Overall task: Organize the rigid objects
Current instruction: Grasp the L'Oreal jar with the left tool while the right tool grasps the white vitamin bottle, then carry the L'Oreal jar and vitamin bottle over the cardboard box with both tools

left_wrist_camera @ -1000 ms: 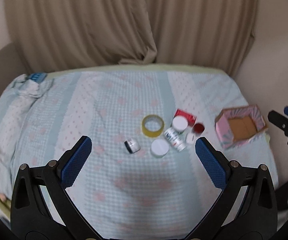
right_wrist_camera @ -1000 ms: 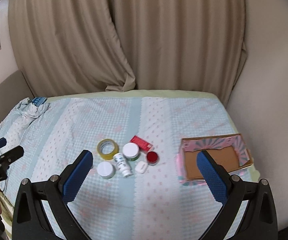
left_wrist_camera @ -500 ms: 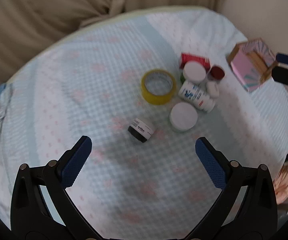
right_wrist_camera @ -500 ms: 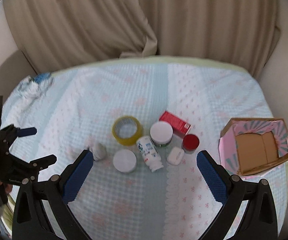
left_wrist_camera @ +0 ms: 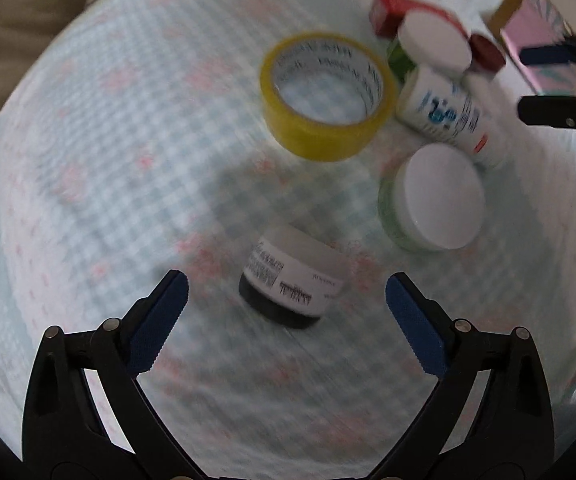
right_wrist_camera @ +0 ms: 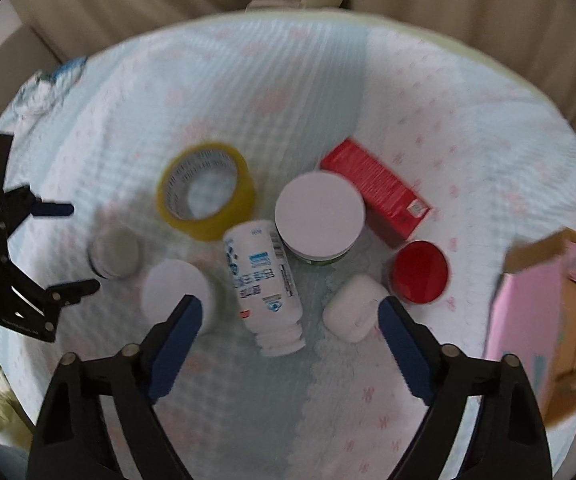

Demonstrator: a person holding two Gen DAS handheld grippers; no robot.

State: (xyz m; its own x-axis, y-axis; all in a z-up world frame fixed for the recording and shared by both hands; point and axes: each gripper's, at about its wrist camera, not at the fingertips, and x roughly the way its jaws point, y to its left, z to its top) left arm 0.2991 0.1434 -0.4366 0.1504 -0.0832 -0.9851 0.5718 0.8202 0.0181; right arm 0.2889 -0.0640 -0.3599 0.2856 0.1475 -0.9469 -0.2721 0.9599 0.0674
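Jar (left_wrist_camera: pixel 292 280) near tape roll (left_wrist_camera: pixel 326 94), unobstructed

a soft woven bedspread (right_wrist_camera: pixel 288 80) with a waffle texture. on it, a glossy yellow tape roll (right_wrist_camera: pixel 207 196), a smooth white plastic bottle (right_wrist_camera: pixel 264 284) with a printed label, matt white jar lids (right_wrist_camera: pixel 320 212), a red cardboard carton (right_wrist_camera: pixel 376 192), and a pink paper-covered cardboard box (right_wrist_camera: pixel 528 320) at right.

I see bare bedspread (left_wrist_camera: pixel 100 152) open left of small dark jar (left_wrist_camera: pixel 292 280). Tape roll (right_wrist_camera: pixel 207 196), white bottle (right_wrist_camera: pixel 262 280), white-lidded jar (right_wrist_camera: pixel 320 216), red box (right_wrist_camera: pixel 376 190) crowd centre. Pink carton (right_wrist_camera: pixel 528 312) blocks right side; clear strip before white case (right_wrist_camera: pixel 354 312).
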